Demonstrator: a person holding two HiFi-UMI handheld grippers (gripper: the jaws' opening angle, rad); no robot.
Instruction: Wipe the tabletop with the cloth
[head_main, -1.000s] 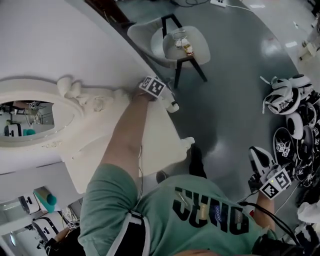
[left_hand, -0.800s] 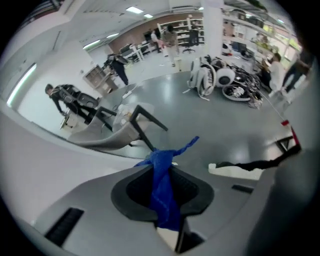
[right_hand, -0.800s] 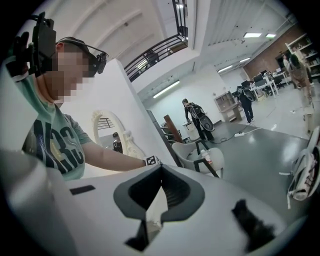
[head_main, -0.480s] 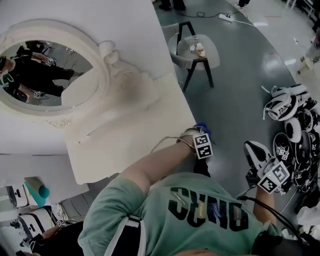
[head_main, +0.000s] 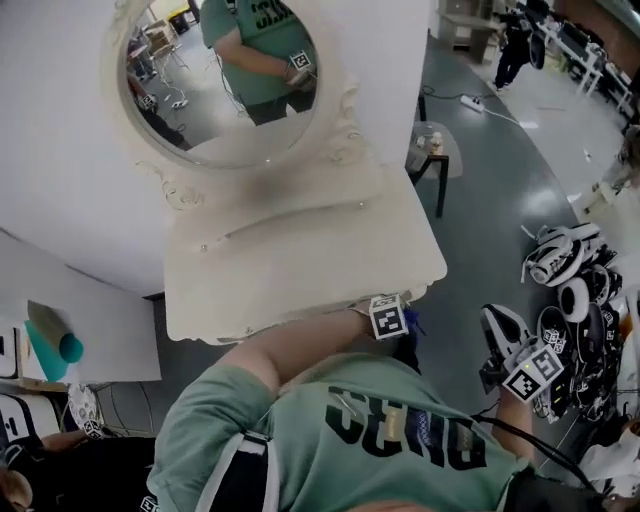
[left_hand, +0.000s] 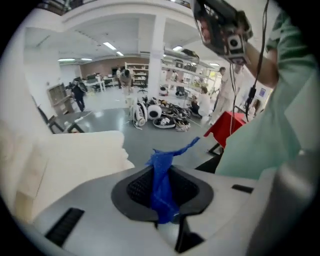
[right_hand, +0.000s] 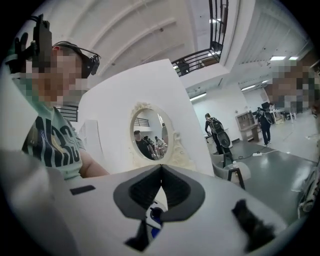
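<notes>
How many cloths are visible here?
1: a blue cloth clamped in the left gripper at the front edge of the table. Others may be hidden behind the person.

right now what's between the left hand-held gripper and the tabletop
Just the blue cloth, pinched in the shut left hand-held gripper. In the left gripper view it sticks out over grey floor, with the tabletop off to one side.

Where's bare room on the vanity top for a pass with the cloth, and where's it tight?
Bare: the whole tabletop, from the mirror base to the front edge. The left hand-held gripper, shut on the blue cloth, sits at that edge, toward the right. Crowded: the floor right of the vanity, with a pile of shoes, and the side table behind.
</notes>
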